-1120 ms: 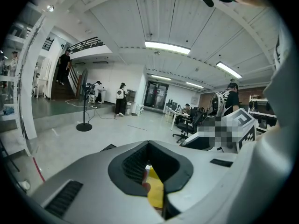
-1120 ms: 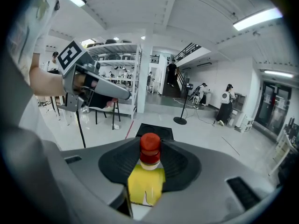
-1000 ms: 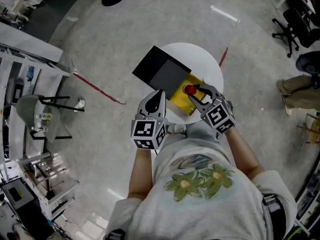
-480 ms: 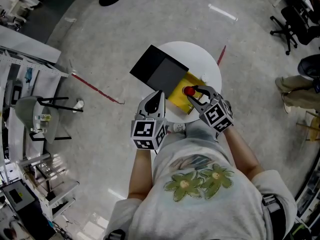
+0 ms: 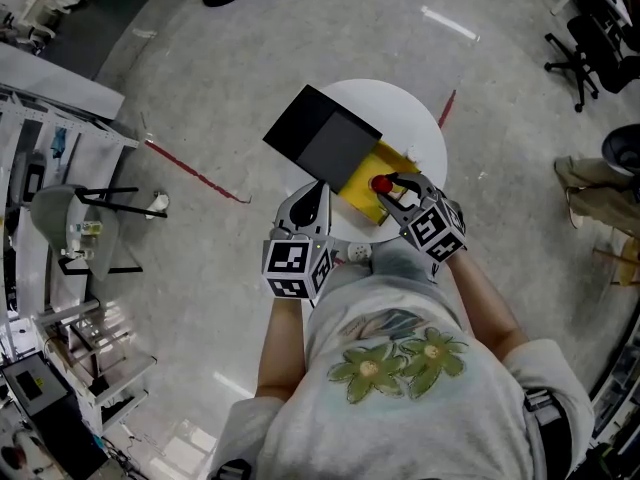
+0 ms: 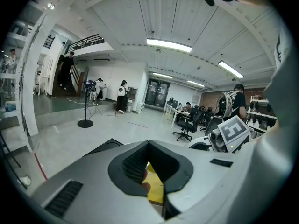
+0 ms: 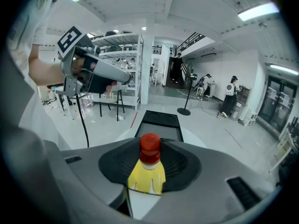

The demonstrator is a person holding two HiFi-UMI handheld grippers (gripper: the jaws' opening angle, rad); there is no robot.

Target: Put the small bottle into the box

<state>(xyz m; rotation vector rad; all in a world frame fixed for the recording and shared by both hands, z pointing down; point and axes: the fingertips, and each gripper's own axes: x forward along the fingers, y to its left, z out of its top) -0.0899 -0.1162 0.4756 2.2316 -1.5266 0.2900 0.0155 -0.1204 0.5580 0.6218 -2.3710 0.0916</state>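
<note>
The right gripper (image 5: 397,189) has its jaws closed on the small bottle (image 5: 381,183). Its own view shows the dark pads pressing on either side of the yellow-labelled body, with the red cap standing upright and clear above them. From the head view, the bottle sits over the yellow inside of the box (image 5: 360,194), toward the 4 o'clock end of that yellow area. I cannot tell whether its base touches the box floor. The box rests on a round white table (image 5: 405,113). Its dark lid (image 5: 322,140) is laid open, reaching from the yellow part toward 10 o'clock and out past the table's rim. The left gripper (image 5: 319,189) is just beside the box at about 7 o'clock, pointing toward 12. Its jaws are drawn together at the tips with nothing held; in its own view only a thin slot remains between the pads, and the yellow of the box shows through it. The person's forearms reach in from 6 o'clock, above a pale shirt (image 5: 400,363) printed with flowers.
</note>
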